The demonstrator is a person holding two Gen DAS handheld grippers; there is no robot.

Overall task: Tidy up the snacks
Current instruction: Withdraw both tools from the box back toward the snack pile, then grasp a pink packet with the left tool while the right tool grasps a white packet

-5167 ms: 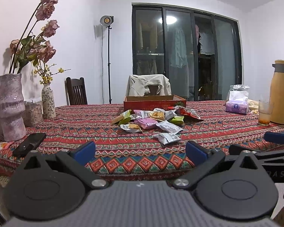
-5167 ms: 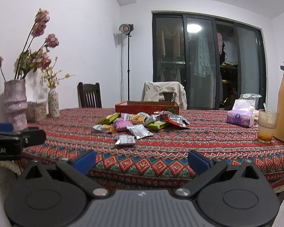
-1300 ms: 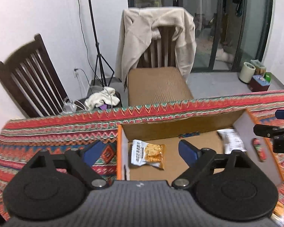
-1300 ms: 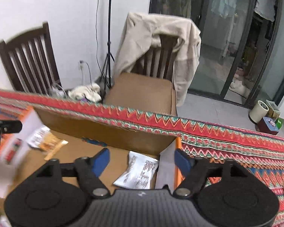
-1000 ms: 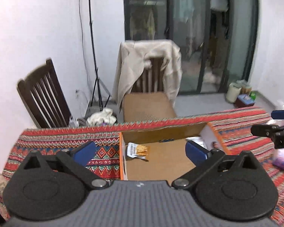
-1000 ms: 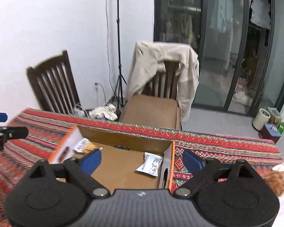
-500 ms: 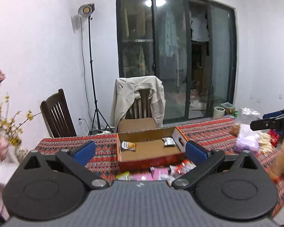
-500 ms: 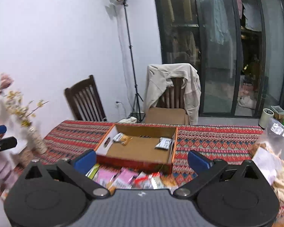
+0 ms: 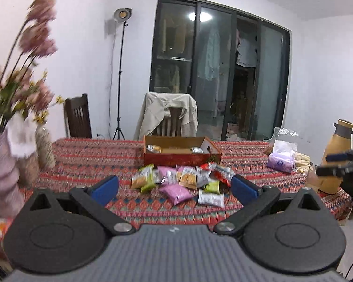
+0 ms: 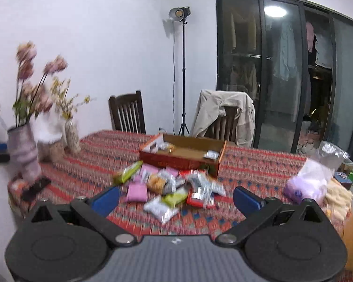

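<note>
I judge the job barely begun. The shallow red cardboard box sits mid-frame on the worktop with the red zigzag-patterned cloth, and it holds only a couple of packets — one at its left end, one at its right. The heap of small foil and plastic snack packets, pink, green, orange and silver, lies just in front of the box, nearly all of the sorting yet to do.

My left tool is wide open with nothing between its blue pads, low in the frame and well short of the heap. My right tool is equally spread and empty.

The right wrist view looks down into the box from an angle, so I see its brown floor and the white packet at its right end; it is blurred, though. The left wrist view is sharper on the heap and alone shows the tan thermos jug at the right edge, with the right tool's fingers crossing in front of it.
</note>
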